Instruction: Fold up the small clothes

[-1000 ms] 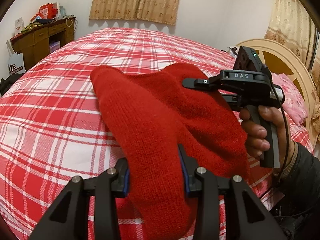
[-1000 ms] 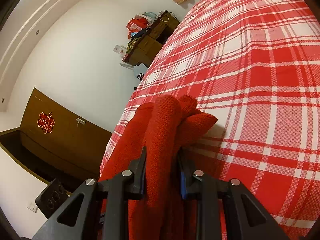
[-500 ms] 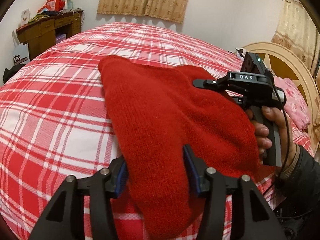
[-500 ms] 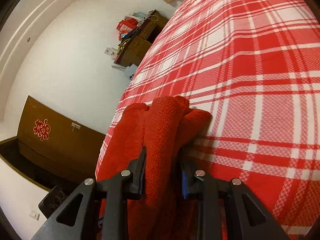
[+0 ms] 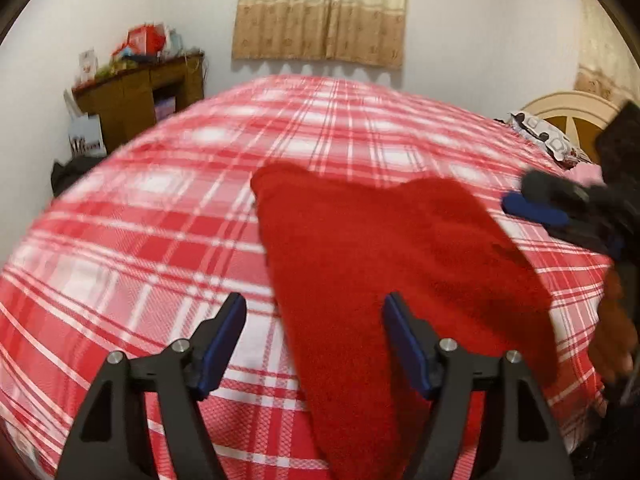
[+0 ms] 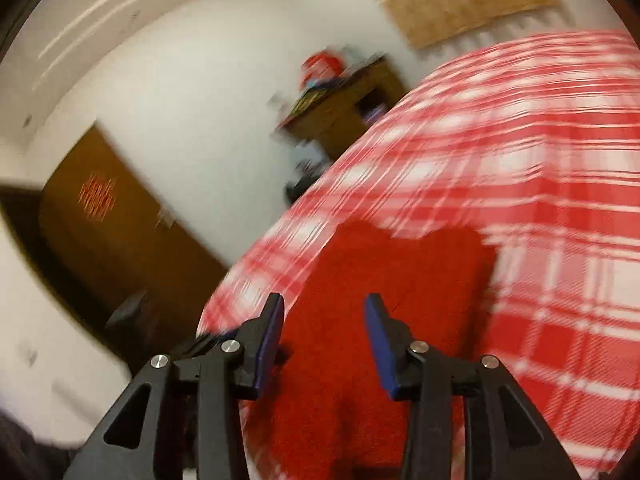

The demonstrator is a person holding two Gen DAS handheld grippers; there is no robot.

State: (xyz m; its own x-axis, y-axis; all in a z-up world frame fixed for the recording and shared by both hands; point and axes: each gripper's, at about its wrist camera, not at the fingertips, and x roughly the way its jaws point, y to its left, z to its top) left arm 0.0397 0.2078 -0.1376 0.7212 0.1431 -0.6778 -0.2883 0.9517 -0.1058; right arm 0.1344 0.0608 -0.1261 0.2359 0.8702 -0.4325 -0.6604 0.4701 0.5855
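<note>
A red knitted garment (image 5: 400,264) lies flat on the red-and-white plaid bed (image 5: 160,216); it also shows in the right wrist view (image 6: 380,280). My left gripper (image 5: 316,320) is open, its fingers (image 5: 224,336) spread above the garment's near end and holding nothing. My right gripper (image 6: 324,316) is open and empty, raised over the garment's right side. The right gripper also shows at the right edge of the left wrist view (image 5: 560,208), blurred. Both views are blurred by motion.
A wooden desk (image 5: 140,96) with clutter stands by the far left wall. A curtain (image 5: 320,12) hangs behind the bed. A cream headboard (image 5: 572,108) and a patterned pillow (image 5: 548,136) are at the right. A brown door (image 6: 104,216) is left of the bed.
Both grippers have opened and let go of the red garment, which now lies flat on the bed. Both have lifted and pulled back from it.
</note>
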